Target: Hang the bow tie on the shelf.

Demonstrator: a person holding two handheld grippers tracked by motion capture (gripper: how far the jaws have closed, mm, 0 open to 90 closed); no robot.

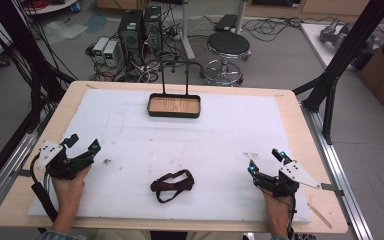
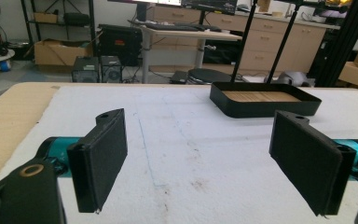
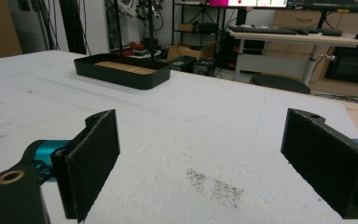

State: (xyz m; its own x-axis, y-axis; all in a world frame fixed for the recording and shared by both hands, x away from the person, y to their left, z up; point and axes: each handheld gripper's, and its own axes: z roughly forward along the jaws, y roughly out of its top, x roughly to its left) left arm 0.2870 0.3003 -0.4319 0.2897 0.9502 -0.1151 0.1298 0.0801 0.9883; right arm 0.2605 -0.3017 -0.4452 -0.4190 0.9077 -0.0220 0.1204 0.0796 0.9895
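Note:
A dark maroon bow tie with its strap (image 1: 172,184) lies on the white sheet near the table's front edge, between the two hands. A black tray with a wooden bottom (image 1: 174,106) (image 2: 264,99) (image 3: 121,71) stands at the back middle, with a tall black wire handle rising behind it. My left gripper (image 1: 83,143) (image 2: 198,158) rests at the front left, open, with nothing between its jaws. At the front right my right gripper (image 1: 265,161) (image 3: 205,161) is open too, over bare sheet. Each is held by a hand.
The white foam sheet (image 1: 190,150) covers most of the wooden table (image 1: 290,100). A grey smudge (image 3: 214,186) marks the sheet by the right gripper. A stool (image 1: 228,47), computer towers (image 1: 140,30) and cables sit on the floor beyond the table. Black frame posts (image 1: 340,55) rise at right.

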